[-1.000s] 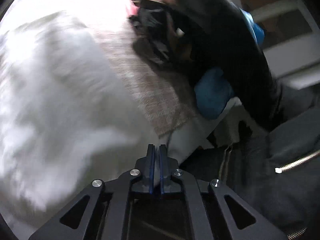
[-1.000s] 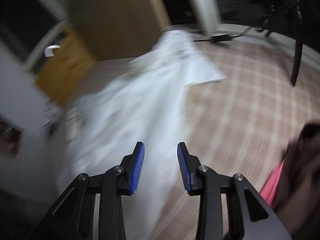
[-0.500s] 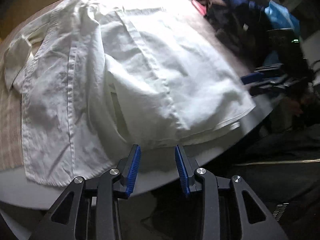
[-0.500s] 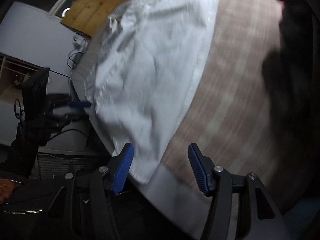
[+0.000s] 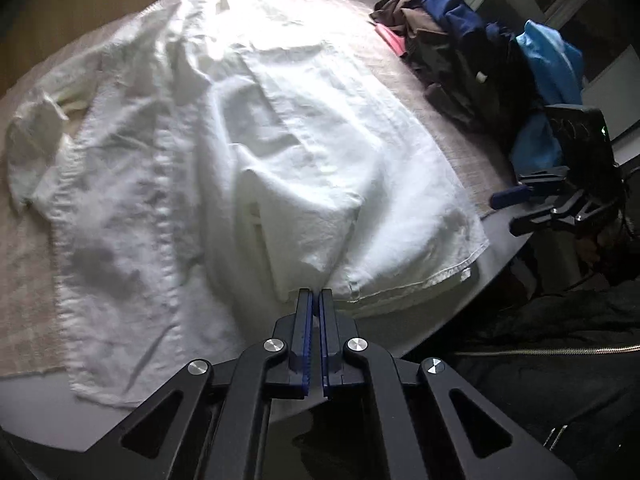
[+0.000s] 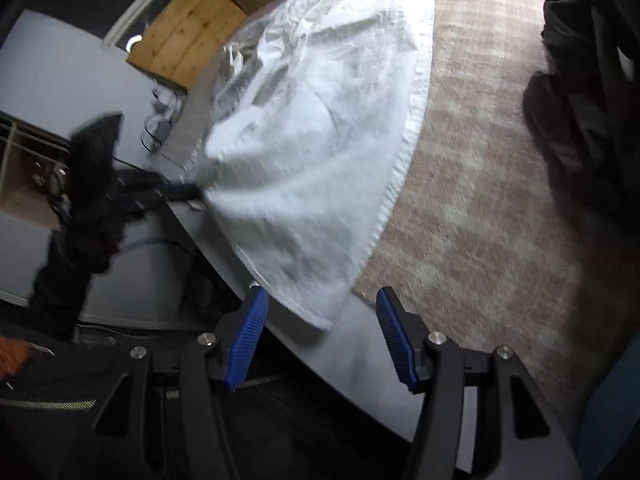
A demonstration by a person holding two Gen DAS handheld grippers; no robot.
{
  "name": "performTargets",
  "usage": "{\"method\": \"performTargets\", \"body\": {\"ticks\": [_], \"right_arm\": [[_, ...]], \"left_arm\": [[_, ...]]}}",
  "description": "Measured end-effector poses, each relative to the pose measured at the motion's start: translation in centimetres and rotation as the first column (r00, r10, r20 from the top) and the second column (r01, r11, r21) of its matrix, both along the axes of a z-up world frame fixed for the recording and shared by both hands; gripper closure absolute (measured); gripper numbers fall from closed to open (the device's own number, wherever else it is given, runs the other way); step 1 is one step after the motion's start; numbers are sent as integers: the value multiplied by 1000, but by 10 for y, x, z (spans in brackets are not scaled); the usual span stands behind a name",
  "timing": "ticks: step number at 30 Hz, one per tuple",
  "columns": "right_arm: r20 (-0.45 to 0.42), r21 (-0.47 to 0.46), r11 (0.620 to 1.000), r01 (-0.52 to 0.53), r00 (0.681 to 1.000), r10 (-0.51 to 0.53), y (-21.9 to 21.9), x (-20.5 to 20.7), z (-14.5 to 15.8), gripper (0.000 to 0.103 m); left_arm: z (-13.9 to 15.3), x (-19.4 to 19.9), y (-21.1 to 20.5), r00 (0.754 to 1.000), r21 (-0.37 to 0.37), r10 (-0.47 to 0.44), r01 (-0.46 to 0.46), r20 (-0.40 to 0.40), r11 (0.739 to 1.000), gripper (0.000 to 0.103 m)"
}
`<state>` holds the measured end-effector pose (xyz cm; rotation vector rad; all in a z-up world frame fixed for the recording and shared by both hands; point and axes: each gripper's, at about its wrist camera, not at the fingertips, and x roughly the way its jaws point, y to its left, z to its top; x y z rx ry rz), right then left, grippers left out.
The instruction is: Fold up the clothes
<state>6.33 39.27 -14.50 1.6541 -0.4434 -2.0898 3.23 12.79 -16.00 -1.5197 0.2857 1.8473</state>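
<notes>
We are at the grasping step of the fold. At the bottom centre of the left wrist view, the left gripper [image 5: 315, 300] is closed narrow on the near hem of the white shirt [image 5: 248, 152], and the cloth rises in a small ridge toward its tips. The shirt lies spread on the table [image 5: 420, 320], from the lower middle up to the upper left of the frame. In the right wrist view, the right gripper [image 6: 320, 334] stands wide, with the shirt corner [image 6: 316, 316] between its pads but not pinched.

We judge the next move asks the right gripper to close on that corner, then both lift together.

Half a second earlier the left gripper was open before the hem; a pile of dark clothes [image 5: 460, 52] stays at upper right.
</notes>
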Motion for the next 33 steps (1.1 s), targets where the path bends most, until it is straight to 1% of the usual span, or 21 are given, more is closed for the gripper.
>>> {"method": "performTargets", "body": {"ticks": [3,6,9,14,16,17,18,19,20,21,22,24,26,28,29,30,31,33], "right_arm": [[-15,59,998,-17,1000,18,-14,7,-9,47],[-83,120,991,-59,994,69,-34,14,-11,47],[-139,253,961,-113,979,152,-54,22,-11,47],[-200,388,908,-160,947,252,-78,33,-16,48],[-232,439,883,-168,928,292,-87,36,-18,57],[-245,464,869,-172,918,313,-92,38,-19,72],[-256,491,853,-179,906,337,-95,40,-19,79],[-259,512,839,-184,898,355,-96,41,-18,82],[-250,522,831,-190,898,362,-94,41,-17,91],[-238,533,823,-197,899,369,-92,41,-17,95],[-222,539,818,-203,902,370,-90,40,-16,95],[-199,534,819,-209,911,362,-86,38,-12,97],[-203,538,822,-186,918,341,-67,40,-1,97],[-213,522,837,-162,926,312,-53,40,12,96],[-189,508,842,-183,930,316,-50,40,10,94],[-162,516,833,-199,932,323,-49,40,6,91],[-134,523,824,-216,934,330,-47,40,2,91],[-79,536,806,-250,936,343,-44,40,-6,91]], "left_arm": [[0,0,0,1000,-4,-4,4,3,1000,100],[-2,-2,0,1000,-1,-13,13,6,1000,101],[-2,-3,-3,999,1,-32,32,16,999,101],[0,-5,-3,998,17,-49,48,26,999,101],[-1,-6,0,998,23,-64,63,27,998,101],[-1,-6,1,997,25,-69,68,28,997,101],[0,-7,1,997,28,-72,72,28,997,101],[0,-7,5,997,33,-75,74,28,997,101],[1,-7,8,997,39,-78,77,28,996,101],[4,-6,9,996,46,-81,80,22,996,101],[7,-5,9,996,53,-85,84,17,995,101],[14,2,13,994,70,-106,105,10,992,100],[17,9,18,992,78,-129,129,2,989,100],[19,17,23,988,82,-151,151,-5,985,100],[12,18,26,988,60,-158,157,3,986,100],[3,18,28,987,34,-159,158,12,987,100],[-5,18,29,988,3,-153,153,16,988,101],[-11,16,27,990,-16,-134,135,33,991,99]]}}
